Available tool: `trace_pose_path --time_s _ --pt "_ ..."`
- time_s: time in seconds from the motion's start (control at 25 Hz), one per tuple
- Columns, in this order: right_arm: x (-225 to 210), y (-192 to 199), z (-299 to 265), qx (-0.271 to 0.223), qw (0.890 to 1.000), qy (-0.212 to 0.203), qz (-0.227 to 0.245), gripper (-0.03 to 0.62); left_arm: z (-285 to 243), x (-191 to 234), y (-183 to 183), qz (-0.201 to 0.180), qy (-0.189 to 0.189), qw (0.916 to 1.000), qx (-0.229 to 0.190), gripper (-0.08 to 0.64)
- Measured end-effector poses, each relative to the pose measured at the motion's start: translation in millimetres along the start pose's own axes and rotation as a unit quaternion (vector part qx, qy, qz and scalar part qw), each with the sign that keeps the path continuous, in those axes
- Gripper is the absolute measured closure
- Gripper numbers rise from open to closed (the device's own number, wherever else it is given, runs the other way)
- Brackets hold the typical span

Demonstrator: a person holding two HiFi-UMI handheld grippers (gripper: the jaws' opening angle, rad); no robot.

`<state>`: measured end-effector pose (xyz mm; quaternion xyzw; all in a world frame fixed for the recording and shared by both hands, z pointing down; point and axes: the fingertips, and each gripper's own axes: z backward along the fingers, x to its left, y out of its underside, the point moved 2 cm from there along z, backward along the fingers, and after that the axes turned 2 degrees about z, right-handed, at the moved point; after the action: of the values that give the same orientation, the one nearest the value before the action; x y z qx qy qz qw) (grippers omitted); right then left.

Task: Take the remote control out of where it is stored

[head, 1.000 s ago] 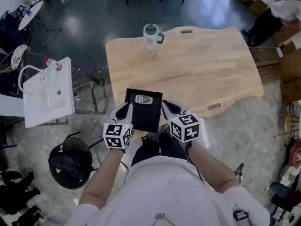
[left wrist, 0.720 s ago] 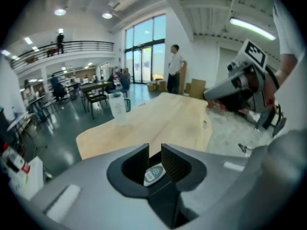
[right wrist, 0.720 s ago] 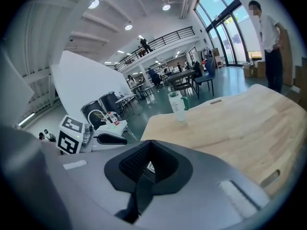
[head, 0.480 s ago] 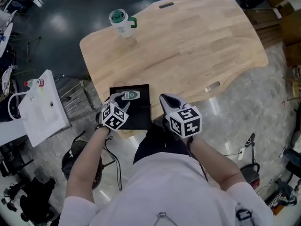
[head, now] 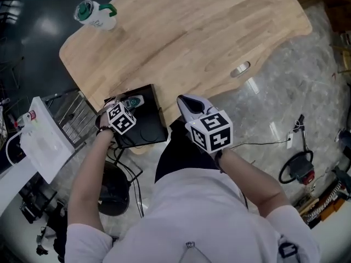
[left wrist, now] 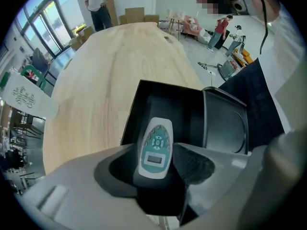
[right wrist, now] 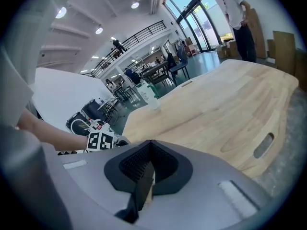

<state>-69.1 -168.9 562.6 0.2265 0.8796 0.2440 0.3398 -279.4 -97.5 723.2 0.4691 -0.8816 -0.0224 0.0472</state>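
left gripper [left wrist: 154, 169] clamped on lower end of remote control [left wrist: 156, 147], held over open black box [head: 147, 131] at table's [head: 208, 32] 7 o'clock edge. right gripper [head: 189, 104] closed, empty, at box's 3 o'clock. risk: shallow end grip; remote may pivot and drop into box.

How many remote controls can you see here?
1. The remote is between the left gripper's jaws, over the open box. The box's inside is partly hidden.

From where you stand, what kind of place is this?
Probably a large open workshop or office hall: a railed mezzanine under a high ceiling, tall windows, and cardboard boxes beyond the wooden table.
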Motion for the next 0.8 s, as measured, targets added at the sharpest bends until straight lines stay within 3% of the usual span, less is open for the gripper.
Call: trace_pose_path --time_s 0.28,0.48,0.8 --pt "-10 16 -6 0.012 1.000 -0.006 -0.027 0.565 -25 -4 -2 -0.022 0.027 0.9987 0.036 0.290" --pt "-15 13 -6 0.006 0.999 -0.005 -0.034 0.565 -37 -8 1 -0.037 0.025 0.9974 0.057 0.290" --pt "-24 12 -8 0.008 0.999 -0.004 -0.043 0.565 -43 -8 3 -0.031 0.041 0.9972 0.054 0.276"
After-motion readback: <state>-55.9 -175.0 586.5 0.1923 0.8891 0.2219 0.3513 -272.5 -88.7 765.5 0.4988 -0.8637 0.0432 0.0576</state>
